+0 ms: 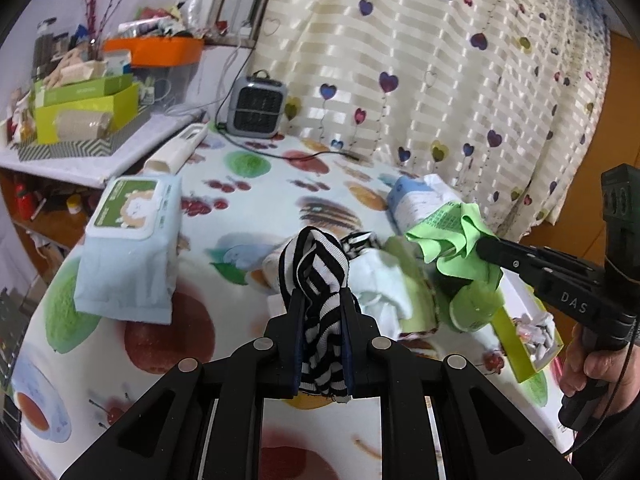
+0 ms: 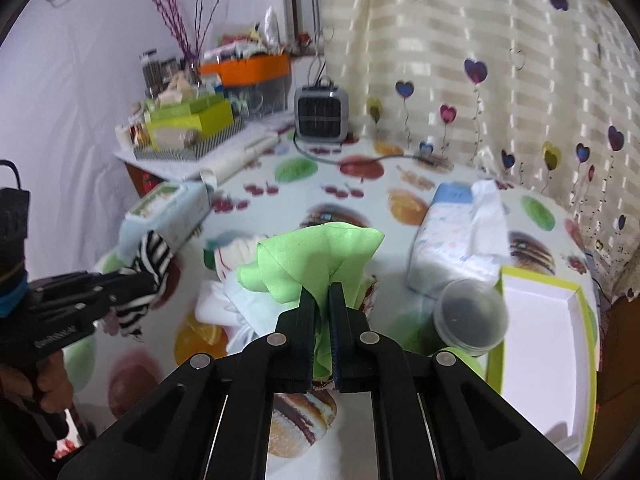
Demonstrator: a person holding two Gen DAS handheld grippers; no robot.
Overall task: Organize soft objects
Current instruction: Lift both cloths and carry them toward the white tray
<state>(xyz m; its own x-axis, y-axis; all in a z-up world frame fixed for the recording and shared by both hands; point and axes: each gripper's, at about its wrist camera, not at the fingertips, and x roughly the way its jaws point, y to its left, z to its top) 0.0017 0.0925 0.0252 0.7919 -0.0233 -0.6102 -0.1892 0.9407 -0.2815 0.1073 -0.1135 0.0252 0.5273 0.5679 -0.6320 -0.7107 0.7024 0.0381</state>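
I see a grey box-shaped fan heater at the far edge of the fruit-print tablecloth, a heart-patterned striped curtain behind it, an orange plastic bin on the cluttered side shelf, and a green-rimmed white cardboard box.
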